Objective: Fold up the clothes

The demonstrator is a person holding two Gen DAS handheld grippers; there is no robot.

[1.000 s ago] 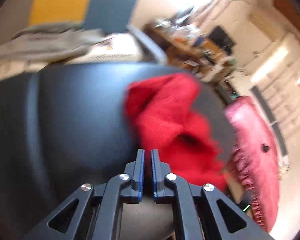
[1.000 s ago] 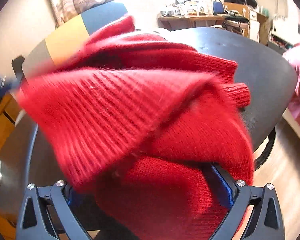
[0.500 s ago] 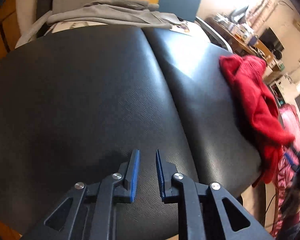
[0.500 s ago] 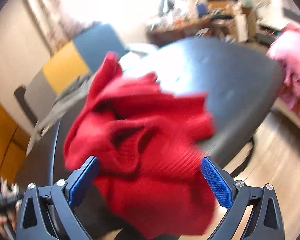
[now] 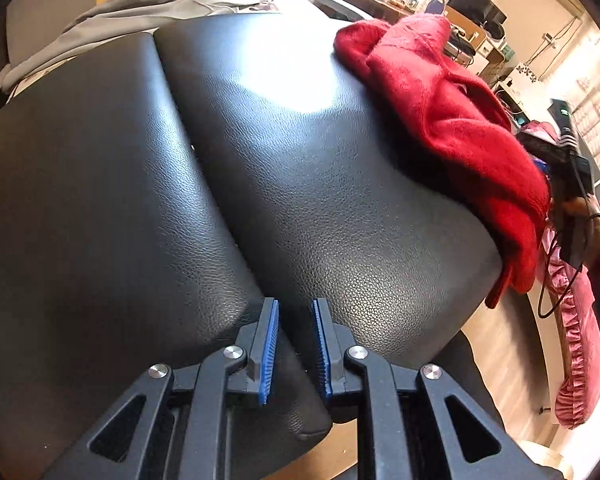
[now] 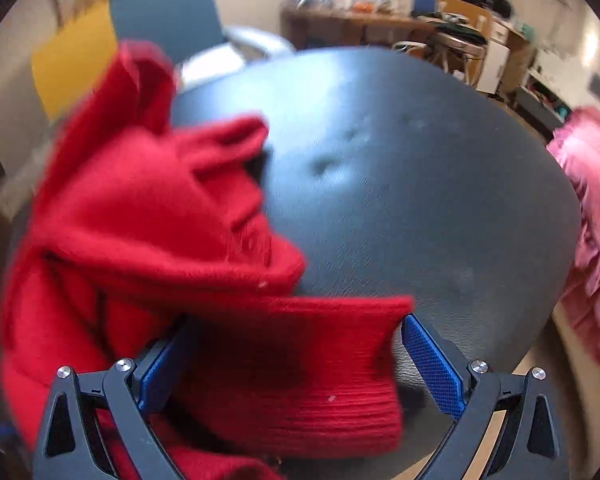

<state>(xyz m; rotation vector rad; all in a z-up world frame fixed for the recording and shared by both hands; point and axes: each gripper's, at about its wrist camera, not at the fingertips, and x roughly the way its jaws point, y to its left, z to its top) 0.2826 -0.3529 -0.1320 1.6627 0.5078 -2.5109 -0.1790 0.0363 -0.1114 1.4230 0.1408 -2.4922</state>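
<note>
The right claw (image 6: 296,364) gapes wide around the crumpled red sweater (image 6: 148,232) at the black seat's (image 5: 300,200) edge, the left claw (image 5: 294,344) narrow and empty; spreading it flat likely comes next.

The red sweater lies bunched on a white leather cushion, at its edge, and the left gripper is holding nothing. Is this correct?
Not quite: the cushion is black, not white, as the left wrist view shows. The rest holds: the red sweater lies bunched at its edge, and the left gripper holds nothing.
</note>
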